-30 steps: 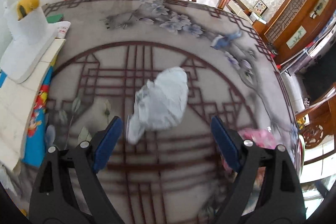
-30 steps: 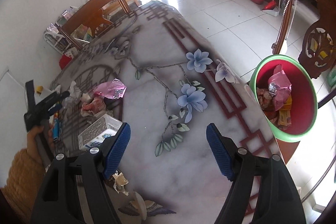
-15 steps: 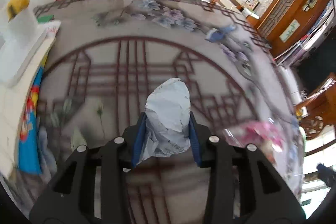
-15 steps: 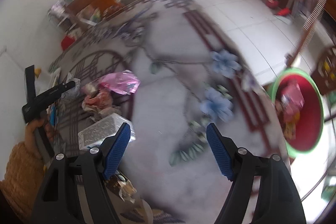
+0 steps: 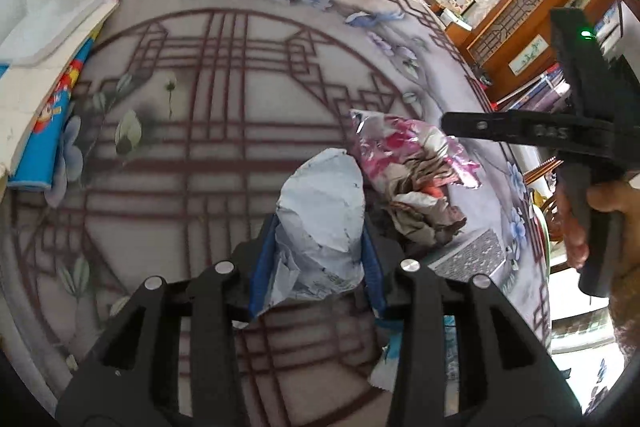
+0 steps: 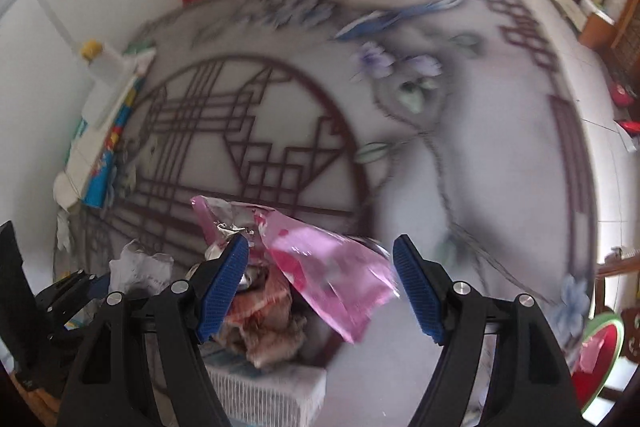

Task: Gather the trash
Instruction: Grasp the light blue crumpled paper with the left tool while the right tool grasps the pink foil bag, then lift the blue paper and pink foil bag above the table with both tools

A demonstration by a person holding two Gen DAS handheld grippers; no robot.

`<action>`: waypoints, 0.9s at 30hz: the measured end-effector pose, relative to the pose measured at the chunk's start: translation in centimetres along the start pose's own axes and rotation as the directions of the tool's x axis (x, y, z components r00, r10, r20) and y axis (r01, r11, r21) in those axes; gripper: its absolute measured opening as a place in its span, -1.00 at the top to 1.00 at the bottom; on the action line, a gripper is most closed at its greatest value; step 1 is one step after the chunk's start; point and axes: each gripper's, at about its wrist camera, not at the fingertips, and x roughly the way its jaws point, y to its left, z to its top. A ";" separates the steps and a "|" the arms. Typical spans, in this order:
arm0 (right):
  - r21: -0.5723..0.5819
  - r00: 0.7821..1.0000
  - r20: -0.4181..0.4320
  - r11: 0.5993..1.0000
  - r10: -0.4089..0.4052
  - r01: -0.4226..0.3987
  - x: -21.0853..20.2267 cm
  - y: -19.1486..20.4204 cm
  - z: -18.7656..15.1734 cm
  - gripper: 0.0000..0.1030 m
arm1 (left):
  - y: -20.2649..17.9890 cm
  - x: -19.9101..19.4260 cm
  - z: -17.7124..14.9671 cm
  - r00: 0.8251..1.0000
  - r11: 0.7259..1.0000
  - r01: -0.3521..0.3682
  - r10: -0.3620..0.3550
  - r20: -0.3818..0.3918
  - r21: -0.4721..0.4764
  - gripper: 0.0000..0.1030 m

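Note:
My left gripper (image 5: pixel 316 259) is shut on a crumpled pale grey-blue paper bag (image 5: pixel 322 211) and holds it over the patterned table. The same bag shows at lower left in the right wrist view (image 6: pixel 140 267). My right gripper (image 6: pixel 320 283) is open, its blue pads either side of a pink plastic wrapper (image 6: pixel 328 267) that lies on the table. The wrapper also shows in the left wrist view (image 5: pixel 408 147), beside crumpled brownish paper (image 5: pixel 420 215). The right gripper's black body (image 5: pixel 560 135) reaches in from the right there.
A white patterned box (image 6: pixel 264 391) lies below the brownish paper (image 6: pixel 268 331). A green-rimmed red bin (image 6: pixel 600 359) with trash sits off the table at lower right. White foam blocks (image 5: pixel 52 19) and a blue booklet (image 5: pixel 48 123) line the left edge.
My left gripper closed on the grey-blue bag and carried it right toward the pink wrapper. My right gripper swung from the bin side to over the pink wrapper, still open.

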 end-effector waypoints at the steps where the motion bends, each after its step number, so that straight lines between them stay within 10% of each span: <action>1: -0.019 1.000 -0.022 1.000 -0.002 0.002 0.9 0.2 0.1 -0.40 | 0.2 0.1 -0.1 1.000 1.000 0.000 0.000 -0.003 -0.004 0.23; 4: -0.045 0.998 -0.063 0.999 0.002 -0.005 2.2 0.6 0.1 -0.37 | 0.9 0.4 -0.2 1.000 1.000 0.001 -0.001 0.000 -0.027 0.14; 7: -0.063 0.997 -0.071 0.998 -0.019 0.015 2.7 0.9 -0.3 0.42 | 1.5 0.5 -0.5 1.000 0.998 0.007 -0.006 0.006 -0.056 0.09; 10: -0.057 0.999 -0.051 0.998 -0.012 0.009 2.5 0.9 -0.7 0.60 | 2.2 0.8 -0.6 1.000 0.997 0.003 -0.003 -0.001 -0.079 0.02; 27: 0.093 0.977 0.212 0.994 0.031 -0.052 -8.6 0.4 -5.9 0.61 | 0.2 -1.2 -0.6 0.999 0.999 0.021 -0.020 0.040 -0.026 0.19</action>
